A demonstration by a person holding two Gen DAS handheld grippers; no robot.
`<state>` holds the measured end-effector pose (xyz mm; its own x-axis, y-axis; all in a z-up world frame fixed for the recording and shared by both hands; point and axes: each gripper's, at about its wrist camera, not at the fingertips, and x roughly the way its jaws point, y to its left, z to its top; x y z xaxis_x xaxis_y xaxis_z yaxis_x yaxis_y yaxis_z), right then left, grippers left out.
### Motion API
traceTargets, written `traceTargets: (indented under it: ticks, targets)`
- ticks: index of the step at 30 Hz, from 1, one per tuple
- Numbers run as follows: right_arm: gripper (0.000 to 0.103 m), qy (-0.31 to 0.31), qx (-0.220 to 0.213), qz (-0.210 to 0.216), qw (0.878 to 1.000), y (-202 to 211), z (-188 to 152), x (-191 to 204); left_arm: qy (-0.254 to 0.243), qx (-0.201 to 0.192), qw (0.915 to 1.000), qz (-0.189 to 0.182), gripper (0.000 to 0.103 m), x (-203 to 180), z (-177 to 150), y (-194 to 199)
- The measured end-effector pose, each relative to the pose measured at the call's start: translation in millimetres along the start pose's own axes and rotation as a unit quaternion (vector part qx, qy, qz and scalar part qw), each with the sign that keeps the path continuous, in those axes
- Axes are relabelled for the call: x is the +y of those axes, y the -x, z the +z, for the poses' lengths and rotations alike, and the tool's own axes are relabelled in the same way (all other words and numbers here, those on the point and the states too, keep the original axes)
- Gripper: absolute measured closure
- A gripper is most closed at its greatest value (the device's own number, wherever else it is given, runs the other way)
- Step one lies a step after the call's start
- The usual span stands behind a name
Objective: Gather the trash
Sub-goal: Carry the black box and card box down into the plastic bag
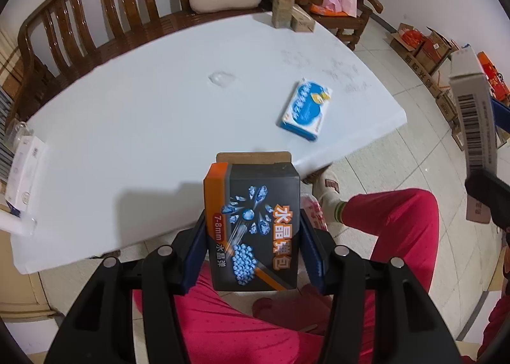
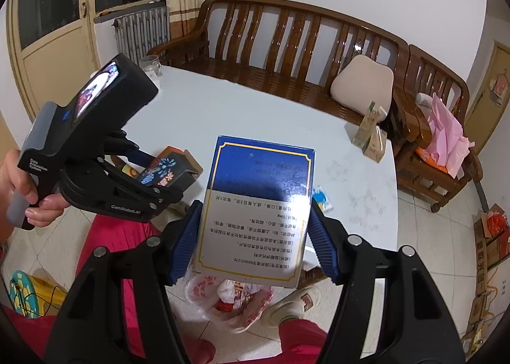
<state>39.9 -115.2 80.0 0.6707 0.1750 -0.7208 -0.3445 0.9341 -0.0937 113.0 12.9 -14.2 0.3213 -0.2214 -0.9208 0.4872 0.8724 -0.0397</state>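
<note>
Bright indoor light, fisheye-warped edges, slight motion blur

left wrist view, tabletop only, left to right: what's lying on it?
White packet at the left edge → clear crumpled wrapper → blue and white box. The tall cartons stand at the far edge, overlapping the blue box's span, so I leave them unordered.
</note>
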Motion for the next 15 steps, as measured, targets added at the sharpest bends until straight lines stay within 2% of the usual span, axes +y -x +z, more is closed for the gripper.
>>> traceTargets:
  ticks: [15]
  targets:
    - [0.040,-0.024,0.040,0.013,0.999,-20,-63,18,-0.010,0.036,0.9992,-0.014,0.052,-36,-44,-54]
